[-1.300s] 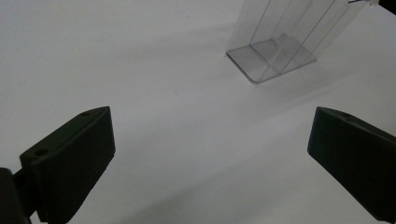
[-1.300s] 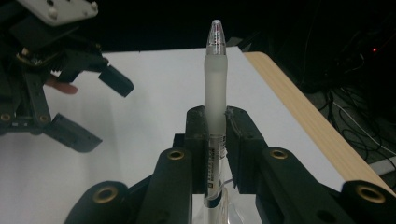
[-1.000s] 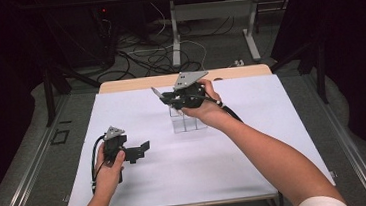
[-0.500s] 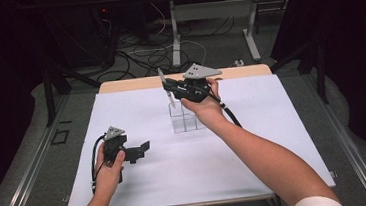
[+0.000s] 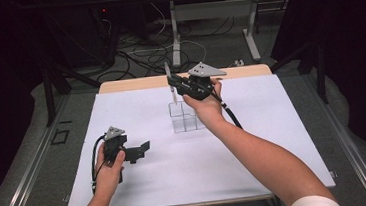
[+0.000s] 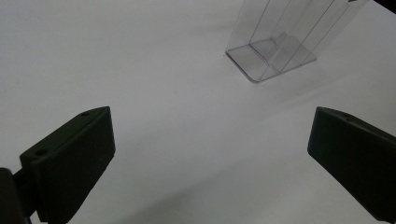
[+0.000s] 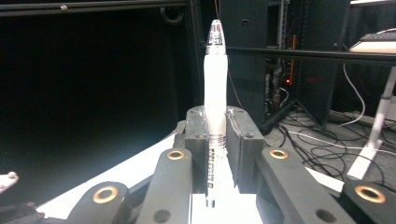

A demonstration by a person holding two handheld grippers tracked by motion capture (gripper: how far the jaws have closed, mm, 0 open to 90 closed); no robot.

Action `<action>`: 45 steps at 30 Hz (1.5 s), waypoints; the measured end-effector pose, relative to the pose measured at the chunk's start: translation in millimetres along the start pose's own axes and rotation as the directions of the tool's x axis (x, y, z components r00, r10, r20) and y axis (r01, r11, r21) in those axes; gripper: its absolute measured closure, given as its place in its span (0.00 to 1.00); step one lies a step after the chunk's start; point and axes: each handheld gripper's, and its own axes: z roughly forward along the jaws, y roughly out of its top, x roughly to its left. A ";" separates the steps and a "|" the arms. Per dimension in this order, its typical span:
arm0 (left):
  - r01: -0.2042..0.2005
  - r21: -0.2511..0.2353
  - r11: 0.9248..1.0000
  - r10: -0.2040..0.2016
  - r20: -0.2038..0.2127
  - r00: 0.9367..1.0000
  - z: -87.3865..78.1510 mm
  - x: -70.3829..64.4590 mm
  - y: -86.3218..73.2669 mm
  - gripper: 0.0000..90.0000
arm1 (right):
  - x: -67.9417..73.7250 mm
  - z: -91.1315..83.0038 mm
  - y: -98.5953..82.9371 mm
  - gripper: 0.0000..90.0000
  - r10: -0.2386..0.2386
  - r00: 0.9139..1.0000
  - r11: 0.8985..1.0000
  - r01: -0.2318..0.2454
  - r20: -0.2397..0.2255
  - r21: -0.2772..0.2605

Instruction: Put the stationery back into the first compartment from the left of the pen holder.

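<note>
A white pen stands upright, clamped between the jaws of my right gripper. It hangs above the back left part of a clear plastic compartment box that stands on the white table sheet. My left gripper rests low over the sheet at the front left, open, with nothing between its black jaws. The clear box lies ahead of it and to the right.
A wooden table edge runs along the back of the sheet. Beyond it are cables on the floor and grey table legs. Dark racks stand behind.
My right gripper has lifted and turned the pen from slanted to upright over the clear box. The left gripper has not moved.
</note>
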 end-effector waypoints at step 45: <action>-0.003 0.002 1.000 0.003 0.000 1.000 0.0 0.1 -0.1 0.01 | -8.1 21.3 -64.9 0.88 0.062 0.996 0.971 -0.074 0.059 0.226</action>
